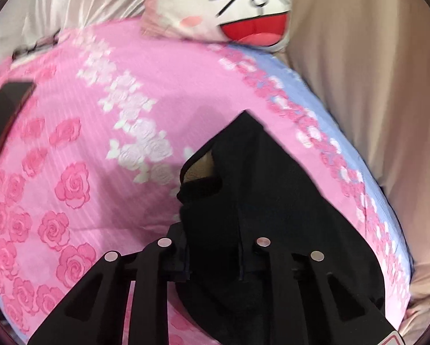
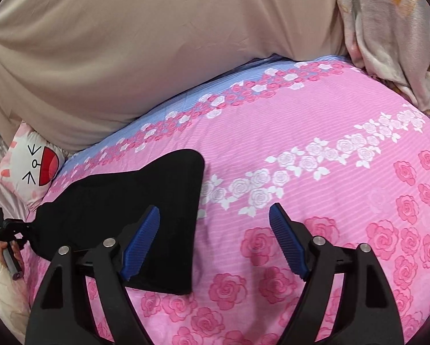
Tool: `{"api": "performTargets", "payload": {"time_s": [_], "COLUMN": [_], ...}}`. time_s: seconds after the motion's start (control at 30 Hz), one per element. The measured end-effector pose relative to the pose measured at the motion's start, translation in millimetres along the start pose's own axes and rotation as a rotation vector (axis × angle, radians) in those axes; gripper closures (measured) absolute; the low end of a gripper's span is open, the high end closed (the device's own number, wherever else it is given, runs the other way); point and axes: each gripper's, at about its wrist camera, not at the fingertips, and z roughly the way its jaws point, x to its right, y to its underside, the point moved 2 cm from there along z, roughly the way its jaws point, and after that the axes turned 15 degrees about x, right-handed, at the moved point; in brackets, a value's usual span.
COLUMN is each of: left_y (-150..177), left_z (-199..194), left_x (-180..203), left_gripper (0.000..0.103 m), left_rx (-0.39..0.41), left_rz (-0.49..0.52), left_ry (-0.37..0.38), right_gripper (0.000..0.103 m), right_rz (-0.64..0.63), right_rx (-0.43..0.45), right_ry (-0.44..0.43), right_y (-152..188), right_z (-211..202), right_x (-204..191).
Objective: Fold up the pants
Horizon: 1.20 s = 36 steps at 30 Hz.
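L tongs are clamping the near edge of the black pants, apparently on the waist end. R tongs are hanging released just right of them. The pants' long axis is running leftward across the pink bed; beige wall fabric is standing behind.

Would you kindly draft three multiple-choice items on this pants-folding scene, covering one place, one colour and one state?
1. Where does the cartoon-face pillow lie?
A. At the bed's edge beyond the pants
B. On top of the pants
C. Between the right gripper's fingers

2. What colour are the pants?
A. Beige
B. Black
C. Blue

3. How does the right gripper stand?
A. Shut on the pants
B. Shut on the bedspread
C. Open, nothing pinched

Answers: 1 A, the pillow sits past the pants' far end by the beige sheet; 2 B, dark cloth on the pink rose bedspread; 3 C, its blue pads stand apart over bedspread.
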Motion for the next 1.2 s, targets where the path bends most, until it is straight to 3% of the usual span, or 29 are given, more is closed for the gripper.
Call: {"api": "performTargets", "payload": {"time_s": [0.1, 0.2, 0.3, 0.43, 0.57, 0.7, 0.8, 1.0, 1.07, 1.2], "left_y": [-0.8, 6.5, 32.0, 93.8, 164.9, 247.3, 297.2, 332.3, 323.9, 273.7], "left_z": [-29.1, -67.0, -108.8, -168.3, -192.4, -192.9, -182.5, -164.7, -167.8, -192.2], "left_x": [31.5, 83.6, 153.3, 248.7, 321.7, 377.0, 391.9, 390.3, 384.1, 363.7], "left_gripper": [0.086, 0.086, 0.086, 0.086, 0.086, 0.086, 0.086, 0.084, 0.083, 0.083], "left_rx": [0.064, 0.121, 0.18, 0.277, 0.195, 0.084, -0.016, -0.043, -0.057, -0.061], "left_rz": [0.074, 0.193, 0.387, 0.664, 0.791, 0.894, 0.949, 1.01, 0.967, 0.838], "left_ry": [0.044, 0.141, 0.249, 0.418, 0.617, 0.712, 0.714, 0.669, 0.681, 0.758], "right_gripper": [0.026, 0.026, 0.026, 0.026, 0.026, 0.026, 0.026, 0.025, 0.021, 0.021], "right_rz": [0.022, 0.042, 0.069, 0.117, 0.211, 0.279, 0.325, 0.376, 0.37, 0.362], "right_rx": [0.011, 0.016, 0.021, 0.023, 0.041, 0.038, 0.038, 0.011, 0.008, 0.019], "right_ry": [0.011, 0.029, 0.04, 0.051, 0.029, -0.003, -0.028, -0.062, -0.071, -0.074], "right_y": [-1.1, -0.9, -0.9, 2.0, 1.6, 2.7, 3.0, 3.2, 2.5, 2.2], "right_z": [-3.6, -4.6, -3.9, -3.7, -7.2, -6.6, -6.2, 0.0, 0.7, -1.1], "right_x": [9.1, 18.4, 30.2, 46.5, 63.6, 74.1, 80.5, 86.3, 85.0, 83.9]}}
